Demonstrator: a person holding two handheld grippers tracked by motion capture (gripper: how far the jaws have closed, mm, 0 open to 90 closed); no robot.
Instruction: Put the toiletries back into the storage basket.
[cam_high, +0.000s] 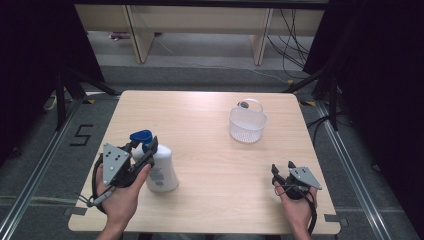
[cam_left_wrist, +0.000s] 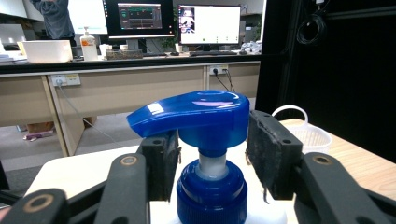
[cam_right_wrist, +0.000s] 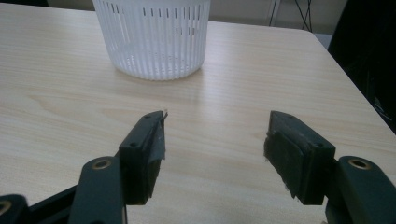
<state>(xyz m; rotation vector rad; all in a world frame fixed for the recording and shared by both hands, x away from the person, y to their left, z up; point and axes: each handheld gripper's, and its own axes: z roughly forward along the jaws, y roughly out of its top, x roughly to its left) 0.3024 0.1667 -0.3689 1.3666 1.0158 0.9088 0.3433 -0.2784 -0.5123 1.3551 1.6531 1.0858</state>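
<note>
A white pump bottle (cam_high: 162, 172) with a blue pump head (cam_high: 141, 136) stands upright near the table's front left. My left gripper (cam_high: 145, 150) reaches around its top from the left. In the left gripper view the blue pump head (cam_left_wrist: 210, 116) and its collar sit between the jaws of the left gripper (cam_left_wrist: 212, 154), and both pads lie against the sides with no gap showing. My right gripper (cam_high: 282, 168) rests at the front right, open. In the right gripper view nothing is between the jaws of the right gripper (cam_right_wrist: 215, 140).
A white slotted basket (cam_high: 247, 125) with a loop handle stands on the wooden table (cam_high: 200, 150) at the back right, ahead of the right gripper; it is the white basket (cam_right_wrist: 152, 42). Desks and cables lie beyond the table's far edge.
</note>
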